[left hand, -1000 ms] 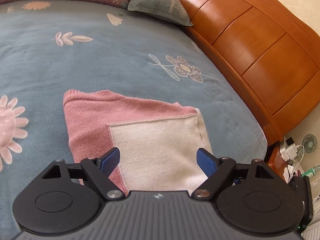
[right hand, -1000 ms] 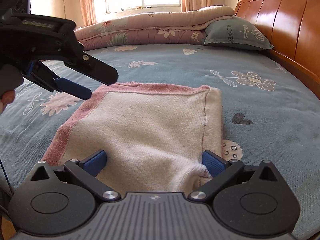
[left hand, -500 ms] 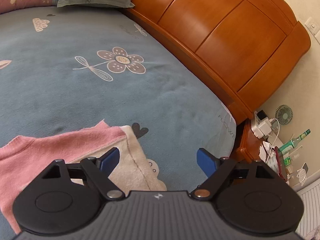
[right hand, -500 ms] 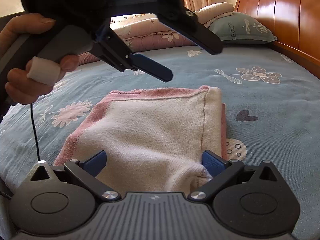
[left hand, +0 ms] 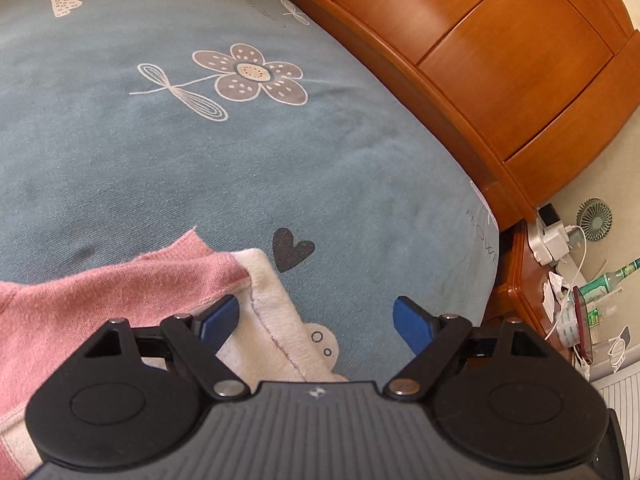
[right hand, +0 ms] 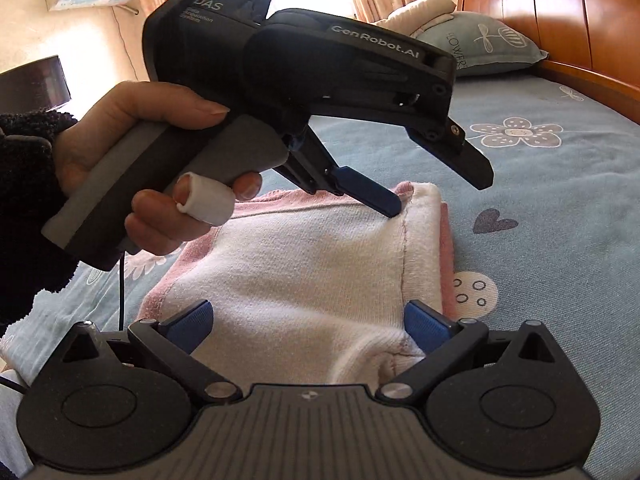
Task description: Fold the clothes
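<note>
A folded pink and white sweater [right hand: 300,264] lies on the blue flowered bedsheet [right hand: 560,208]. My right gripper [right hand: 308,320] is open, and the sweater's near edge lies between its spread blue pads. A hand holds my left gripper [right hand: 432,190] over the sweater's far right corner, open, with its lower fingertip [right hand: 386,205] resting on the cloth by the seam. In the left wrist view the left gripper [left hand: 316,318] straddles the white corner of the sweater [left hand: 276,312], with pink knit under the left pad and bare bedsheet [left hand: 240,180] under the right pad.
A wooden headboard [left hand: 500,60] runs along the bed's right side, with a grey-green pillow [right hand: 480,48] and rolled quilts against it. A nightstand [left hand: 532,280] crowded with chargers, bottles and a small fan stands past the bed's corner. The person's dark sleeve [right hand: 28,200] is at left.
The left gripper swept rightward across the sweater from its left side to its far right corner, jaws still wide. The right gripper stayed at the near edge.
</note>
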Demonstrator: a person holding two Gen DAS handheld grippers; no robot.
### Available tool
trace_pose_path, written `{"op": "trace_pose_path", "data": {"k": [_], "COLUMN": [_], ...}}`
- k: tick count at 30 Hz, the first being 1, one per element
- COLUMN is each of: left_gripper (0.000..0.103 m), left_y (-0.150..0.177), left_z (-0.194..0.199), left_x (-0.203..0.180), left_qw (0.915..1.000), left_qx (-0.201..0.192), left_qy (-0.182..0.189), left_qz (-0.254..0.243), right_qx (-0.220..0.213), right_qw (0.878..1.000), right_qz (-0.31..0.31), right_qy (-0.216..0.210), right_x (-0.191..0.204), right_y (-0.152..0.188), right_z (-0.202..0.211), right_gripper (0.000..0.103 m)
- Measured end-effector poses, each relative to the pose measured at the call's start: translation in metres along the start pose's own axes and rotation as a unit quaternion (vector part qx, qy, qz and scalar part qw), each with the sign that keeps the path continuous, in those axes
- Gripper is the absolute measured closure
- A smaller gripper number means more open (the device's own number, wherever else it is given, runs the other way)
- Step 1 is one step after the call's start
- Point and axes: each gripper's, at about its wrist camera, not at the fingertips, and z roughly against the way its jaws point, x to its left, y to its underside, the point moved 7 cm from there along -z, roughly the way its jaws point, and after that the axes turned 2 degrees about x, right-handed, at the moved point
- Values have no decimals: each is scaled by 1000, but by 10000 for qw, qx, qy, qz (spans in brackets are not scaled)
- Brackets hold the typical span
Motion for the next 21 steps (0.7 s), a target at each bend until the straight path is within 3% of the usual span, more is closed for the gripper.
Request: {"op": "trace_pose_path", "data": {"k": [6,11,16,21], "left_gripper": [19,19,18,18], "left_y": [26,62,99,103], "left_z": [50,94,95,96], "left_x": [4,18,48,56], "left_qw": [9993,9964,9888,9840], "left_qx": [-318,-670,-686,-839], "left_qy": [-214,-125,-83,20], "left_qz": [-36,508,1320,1573], "right_qx": [16,19,50,130], "right_qw": [10000,9998,9994,9988], "right_qz": [-2,61,182,283], "right_qy": [58,177,302,389], "right_x": [2,5,8,10], "right_y": [0,0,1,2], "right_z": [-1,-3,-4,-5], "right_gripper": [0,0,0,0]}}
